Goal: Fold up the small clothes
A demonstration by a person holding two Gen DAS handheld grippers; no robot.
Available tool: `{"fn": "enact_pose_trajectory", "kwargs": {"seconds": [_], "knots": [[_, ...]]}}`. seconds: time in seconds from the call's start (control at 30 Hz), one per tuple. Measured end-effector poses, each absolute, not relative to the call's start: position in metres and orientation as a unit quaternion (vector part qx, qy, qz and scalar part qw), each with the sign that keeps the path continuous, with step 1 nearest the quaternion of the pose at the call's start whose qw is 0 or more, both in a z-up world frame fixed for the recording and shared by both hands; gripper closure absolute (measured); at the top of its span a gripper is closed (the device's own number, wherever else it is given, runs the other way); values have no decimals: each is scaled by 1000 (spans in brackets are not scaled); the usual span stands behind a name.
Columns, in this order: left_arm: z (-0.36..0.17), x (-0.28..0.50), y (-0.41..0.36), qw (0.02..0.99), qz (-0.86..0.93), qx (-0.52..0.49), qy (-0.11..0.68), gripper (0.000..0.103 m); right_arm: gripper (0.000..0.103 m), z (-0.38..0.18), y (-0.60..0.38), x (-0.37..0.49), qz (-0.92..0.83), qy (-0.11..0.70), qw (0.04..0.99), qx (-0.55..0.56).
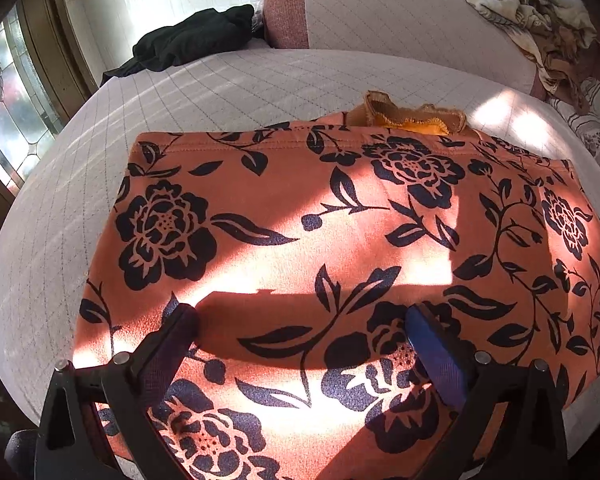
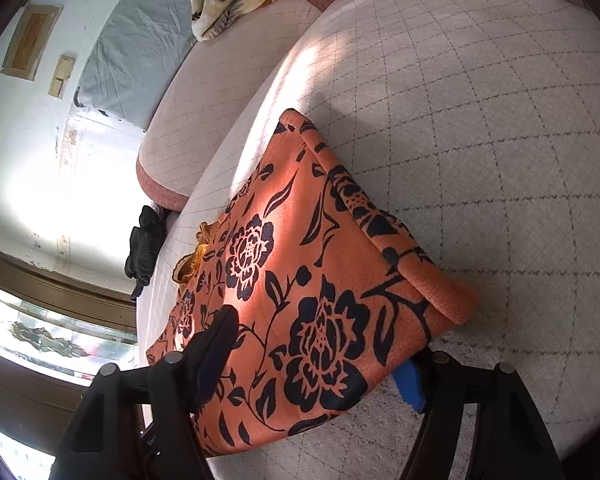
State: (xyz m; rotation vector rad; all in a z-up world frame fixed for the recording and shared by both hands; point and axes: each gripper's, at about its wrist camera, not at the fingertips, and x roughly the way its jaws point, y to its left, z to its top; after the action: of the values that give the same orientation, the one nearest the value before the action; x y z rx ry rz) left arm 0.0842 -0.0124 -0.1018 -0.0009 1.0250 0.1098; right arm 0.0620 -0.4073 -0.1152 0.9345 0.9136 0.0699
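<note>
Flanking floral garment (image 1: 300,240): black cloth (image 1: 188,42), patterned blanket (image 1: 540,20).

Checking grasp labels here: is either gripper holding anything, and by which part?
Neither. Left gripper is open above the floral garment; right gripper is open, straddling its corner.

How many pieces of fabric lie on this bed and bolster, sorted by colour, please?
Orange with black flowers: 1, the folded floral garment
Mustard yellow: 1, the small frilled garment behind it
Black: 1, the crumpled black cloth
Beige and brown: 1, the patterned blanket
Total: 4
</note>
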Motion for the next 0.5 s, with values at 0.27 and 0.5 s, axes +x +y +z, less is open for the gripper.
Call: {"fn": "enact_pose_trajectory", "kwargs": {"seconds": [0.27, 0.5], "knots": [[-87, 66, -5, 887, 45, -4, 459, 0, 31, -115, -423, 58, -17, 412, 794, 447], [-87, 63, -1, 887, 32, 7, 461, 0, 92, -110, -408, 84, -22, 456, 809, 371]]}}
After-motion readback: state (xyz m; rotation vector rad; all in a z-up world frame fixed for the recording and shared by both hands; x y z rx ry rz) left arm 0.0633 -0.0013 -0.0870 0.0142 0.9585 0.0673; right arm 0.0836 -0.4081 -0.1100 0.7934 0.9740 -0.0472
